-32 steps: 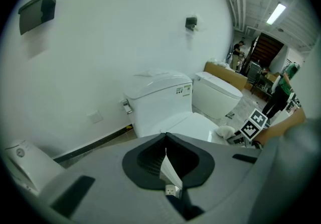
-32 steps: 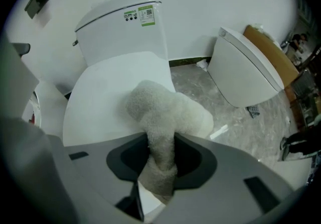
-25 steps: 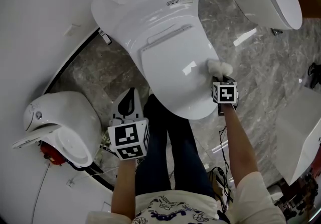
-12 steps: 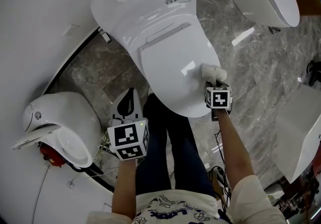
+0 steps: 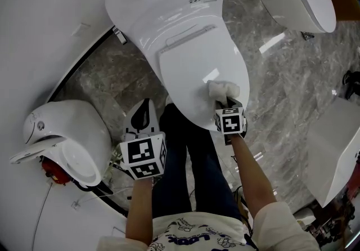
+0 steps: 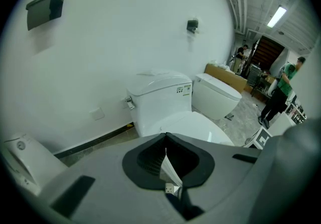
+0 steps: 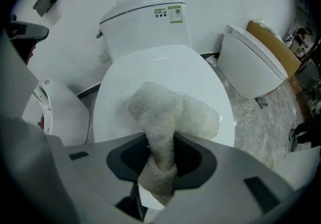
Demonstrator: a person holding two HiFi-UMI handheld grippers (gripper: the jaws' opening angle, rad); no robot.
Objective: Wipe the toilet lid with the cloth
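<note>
While the toilet (image 5: 169, 8) is standing against the white wall (image 5: 39, 13), its lid (image 5: 194, 67) is lying shut. The left gripper (image 5: 143, 117) is hanging beside the toilet's front, off the lid, with its jaws pressing together. The right gripper (image 5: 225, 102) is reaching over the lid's front edge (right side), jaws clamping the cloth (image 5: 221, 89), whose bunched end is resting on the lid.

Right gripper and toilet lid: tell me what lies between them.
The cloth: the right gripper clamps its tail, its bunched end rests on the toilet lid. Right gripper view shows it.
</note>
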